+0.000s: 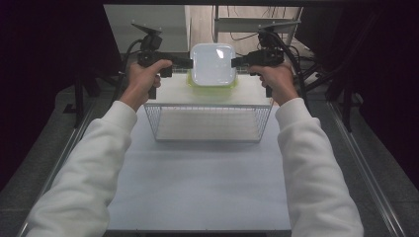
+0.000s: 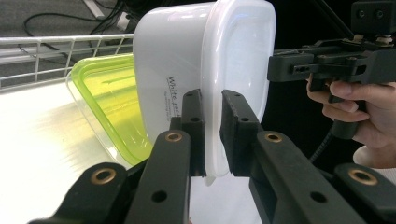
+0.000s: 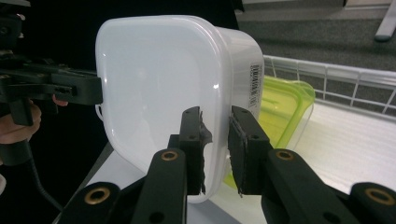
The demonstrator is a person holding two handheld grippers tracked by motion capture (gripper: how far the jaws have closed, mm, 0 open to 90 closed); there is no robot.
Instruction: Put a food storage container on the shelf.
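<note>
Grip is taken on the rim of the white square plastic container with its lid [image 1: 213, 64] from both sides: the left gripper [image 2: 212, 135] and right gripper [image 3: 215, 149] each pinch its edge. It is held above the green-tinted clear plastic tub [image 2: 109, 100], beyond the white wire basket [image 1: 207, 123]. Uneven pull could slip the thin rim free.

— Where do you look from?
— The high view sits above my side, facing forward and down over the table [image 1: 197, 187]. My two gripper views ride close, facing each other across the white container [image 2: 196, 70].
— What's shared?
— All three show that container.
</note>
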